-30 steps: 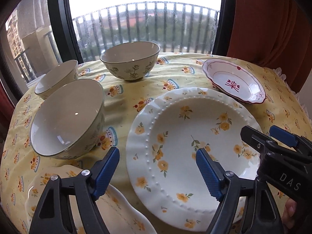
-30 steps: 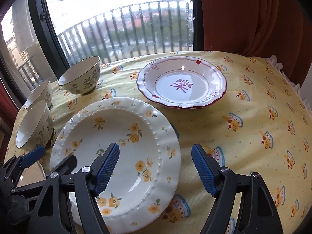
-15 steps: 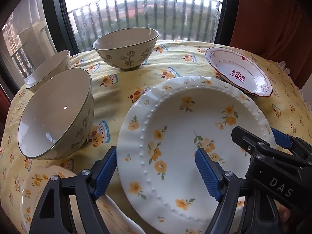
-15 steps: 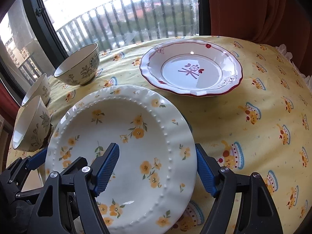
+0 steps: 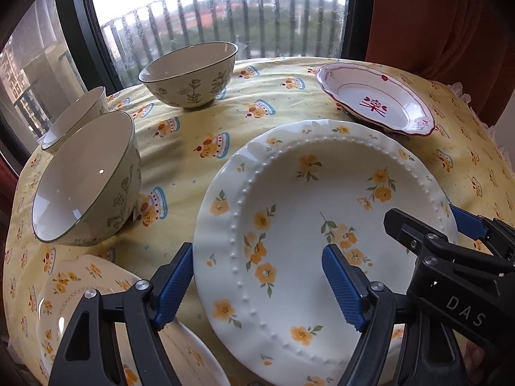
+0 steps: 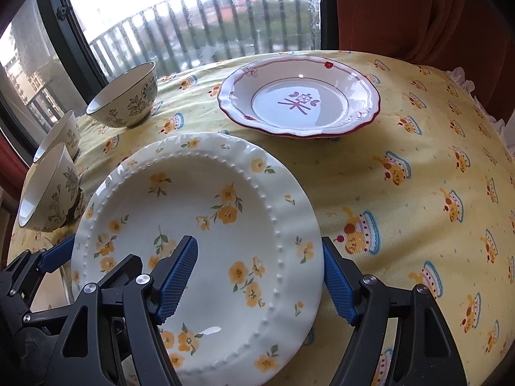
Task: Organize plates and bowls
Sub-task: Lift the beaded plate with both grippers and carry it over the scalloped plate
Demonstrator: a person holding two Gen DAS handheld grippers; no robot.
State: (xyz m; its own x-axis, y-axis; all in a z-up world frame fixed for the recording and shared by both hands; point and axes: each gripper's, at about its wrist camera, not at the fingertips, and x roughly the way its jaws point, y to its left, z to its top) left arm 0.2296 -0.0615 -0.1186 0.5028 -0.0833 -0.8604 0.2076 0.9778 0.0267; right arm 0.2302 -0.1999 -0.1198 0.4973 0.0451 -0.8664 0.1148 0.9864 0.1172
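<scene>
Though jaws wide, left gripper (image 5: 257,257) and right gripper (image 6: 257,251) astride opposite rims of flowered plate (image 5: 305,193); "DAS" (image 5: 465,310) on the right.

This is a home, a dining corner in a high flat. The bench wears a yellow tablecloth (image 6: 402,135) printed with little cakes, with a white frill at its far right edge. On the cloth stand household crockery: floral bowls (image 5: 190,74) and a flowered plate (image 6: 199,244). Just behind the cloth is a dark-framed window (image 5: 219,16), and beyond it a balcony railing (image 6: 206,19) with rooftops and trees below. An orange-brown curtain (image 6: 418,9) hangs right of the window.
</scene>
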